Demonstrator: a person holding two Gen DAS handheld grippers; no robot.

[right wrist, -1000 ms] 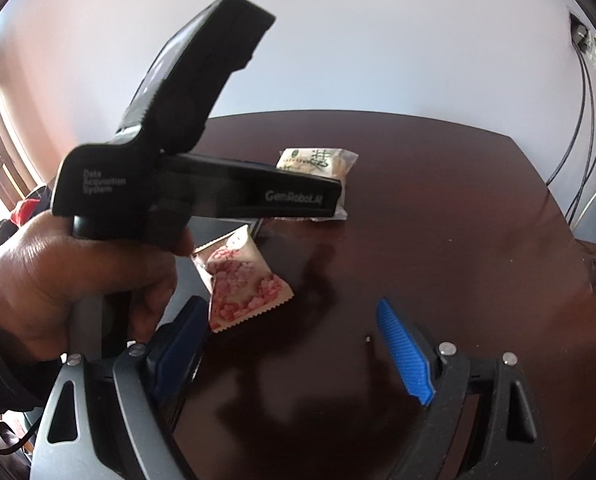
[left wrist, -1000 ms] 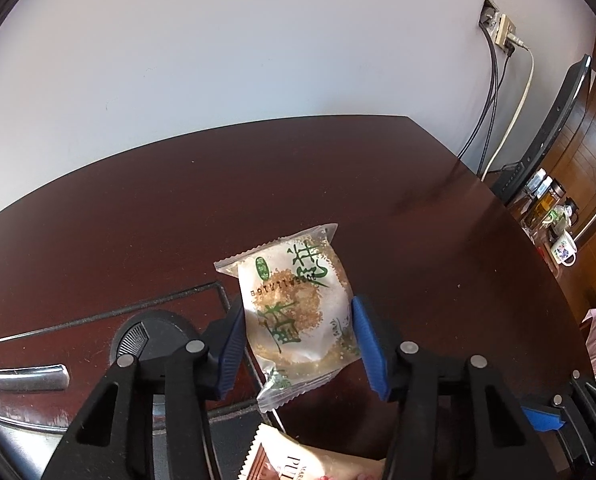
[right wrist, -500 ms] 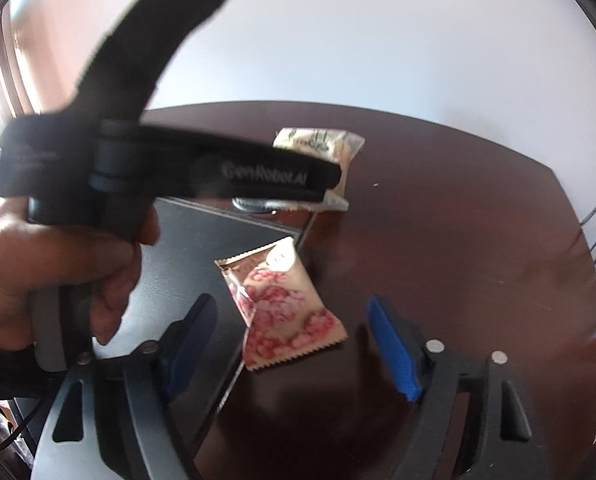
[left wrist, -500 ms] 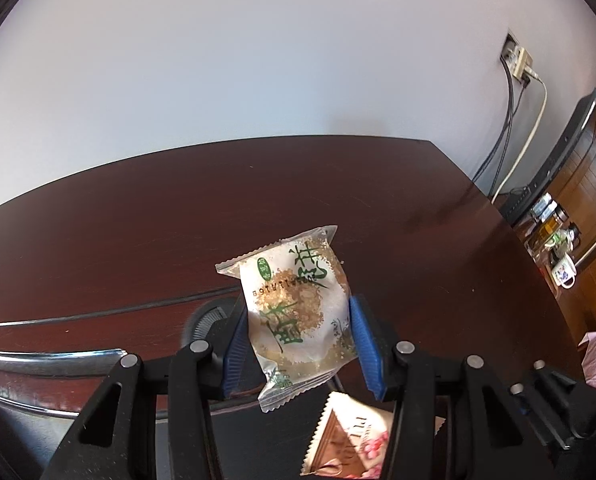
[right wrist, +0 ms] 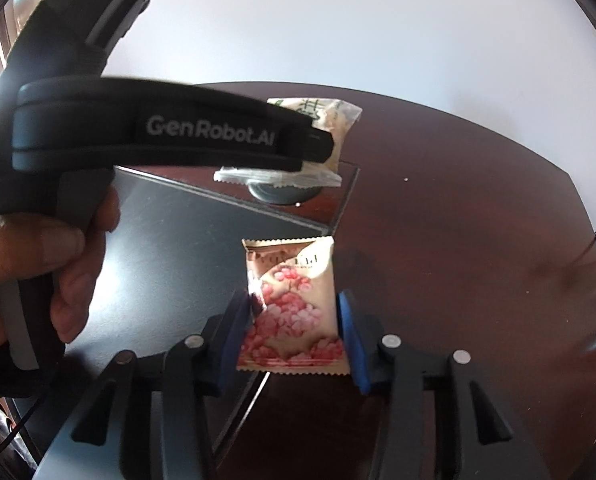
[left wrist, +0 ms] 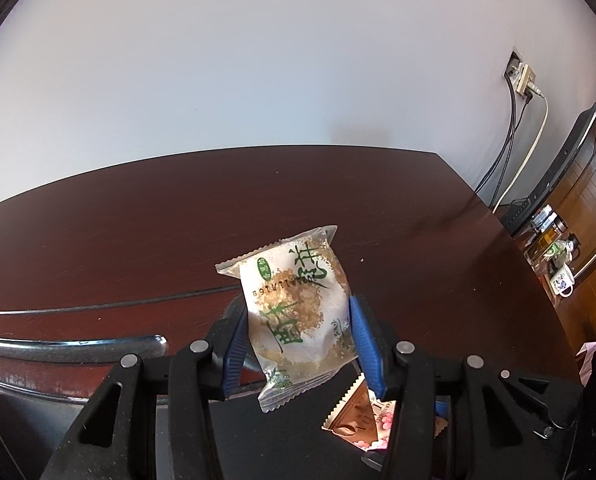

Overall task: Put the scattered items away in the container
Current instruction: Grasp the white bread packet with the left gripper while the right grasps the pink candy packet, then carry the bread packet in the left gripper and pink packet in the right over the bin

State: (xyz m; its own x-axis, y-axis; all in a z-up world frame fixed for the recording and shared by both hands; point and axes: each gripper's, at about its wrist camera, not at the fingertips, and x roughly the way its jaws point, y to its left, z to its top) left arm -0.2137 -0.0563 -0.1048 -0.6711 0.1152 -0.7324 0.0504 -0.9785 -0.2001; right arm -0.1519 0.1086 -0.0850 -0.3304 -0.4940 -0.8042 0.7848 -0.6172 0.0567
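My left gripper (left wrist: pixel 298 312) is shut on a clear snack packet with green print (left wrist: pixel 294 304) and holds it in the air above the far edge of a dark tray (left wrist: pixel 278 440). In the right wrist view that same left gripper (right wrist: pixel 322 148) crosses the upper left, held by a person's hand (right wrist: pixel 38 248), with the green packet (right wrist: pixel 330 120) at its tip. My right gripper (right wrist: pixel 294 300) has its jaws closing on a pink-flowered snack packet (right wrist: pixel 294 312), both blue pads against its sides, at the right edge of the dark tray (right wrist: pixel 158 248). The pink packet (left wrist: pixel 362 424) also peeks out low in the left wrist view.
The tray lies on a dark brown wooden table (left wrist: pixel 378 220). A round black knob (right wrist: pixel 282 194) sits at the tray's far corner. A chrome bar (left wrist: pixel 78 346) lies left. Beyond the table's right edge are wall cables (left wrist: pixel 510 140), a monitor (left wrist: pixel 558 172) and a mug (left wrist: pixel 562 284).
My right gripper came in around the pink packet and closed on it. The left gripper carried the green packet leftward over the tray's far edge.
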